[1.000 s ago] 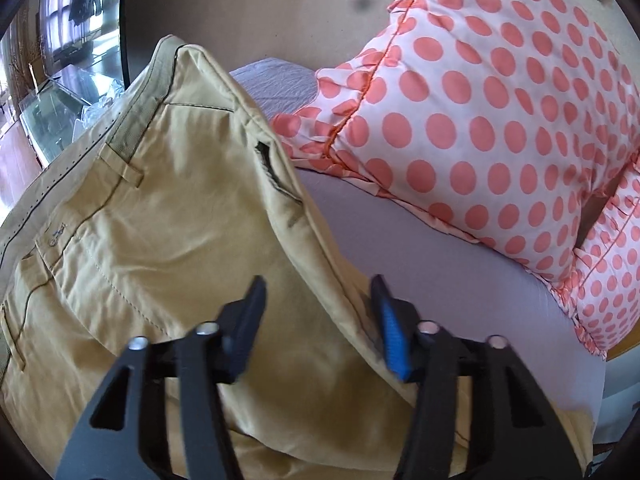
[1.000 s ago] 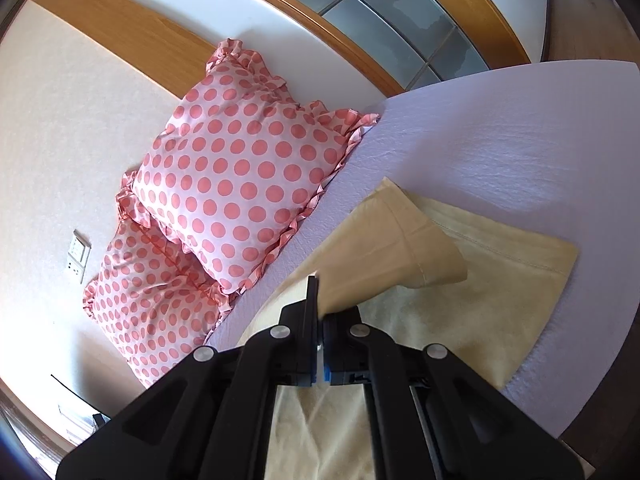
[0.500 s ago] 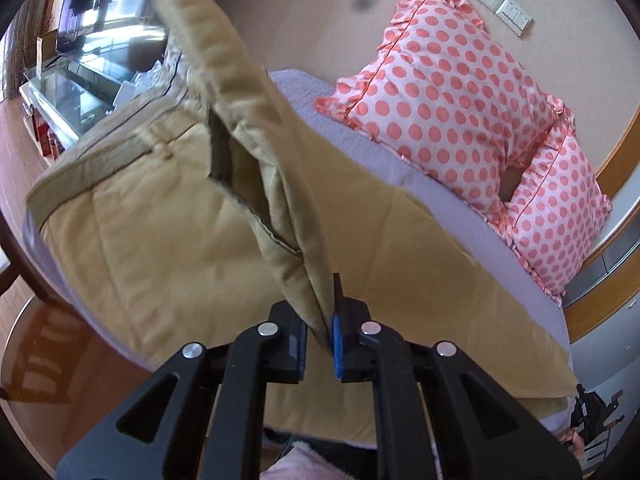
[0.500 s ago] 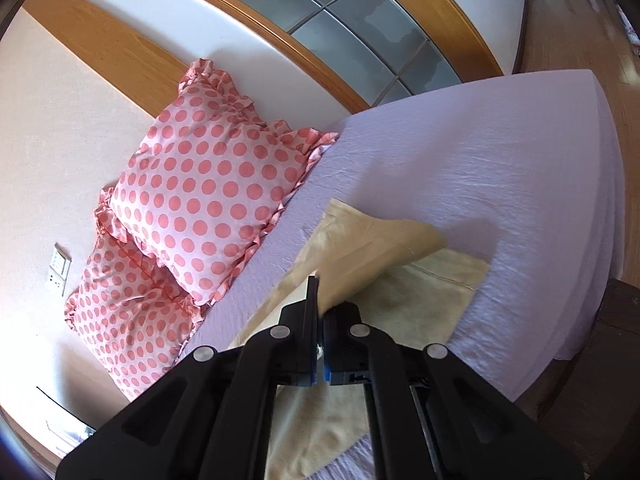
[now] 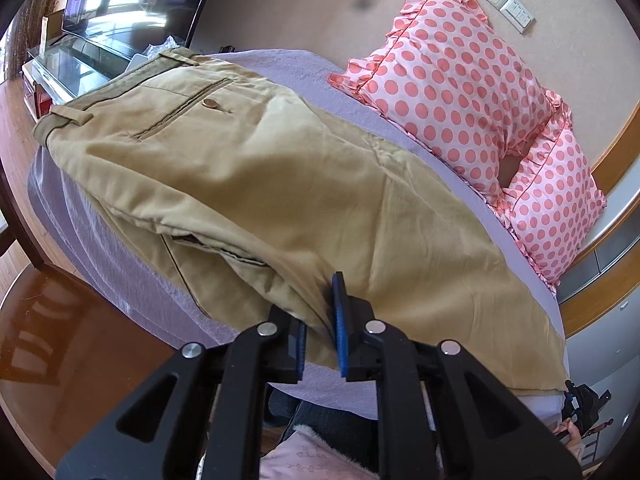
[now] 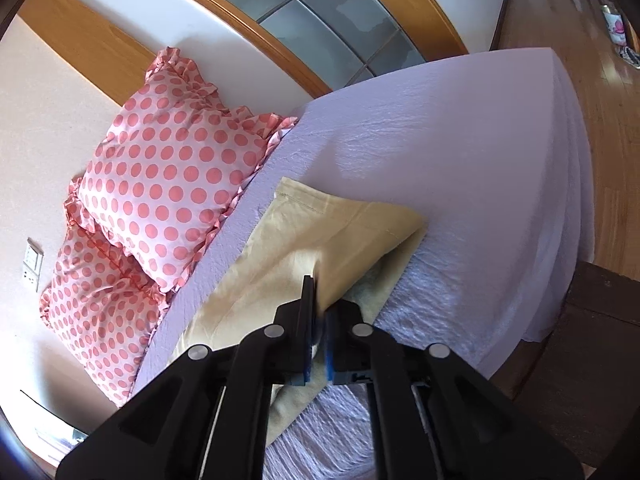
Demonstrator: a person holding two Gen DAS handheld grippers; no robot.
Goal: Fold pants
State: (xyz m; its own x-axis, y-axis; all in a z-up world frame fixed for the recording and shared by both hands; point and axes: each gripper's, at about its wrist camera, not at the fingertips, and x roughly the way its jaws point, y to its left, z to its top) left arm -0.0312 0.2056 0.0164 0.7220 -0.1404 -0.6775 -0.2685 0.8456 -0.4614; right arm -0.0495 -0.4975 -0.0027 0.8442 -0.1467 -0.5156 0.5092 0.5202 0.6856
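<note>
1. Khaki cotton pants lie lengthwise on lilac bed sheet, waistband far left.
2. Left gripper pinches near edge; right gripper clamps leg hem.
3. Risk: layers slip, fold skews; left grip depth prob. shallow.

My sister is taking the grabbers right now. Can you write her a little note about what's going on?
Left gripper: jaws a little apart with pants fabric between them; grip uncertain.
Right gripper: shut on the pants leg near the hem.
Pants lie on the bed beside two pillows, waistband toward the far left.
Done: folded lengthwise, one leg over the other.
Left: bring the hem end over toward the waistband, then smooth flat.
</note>
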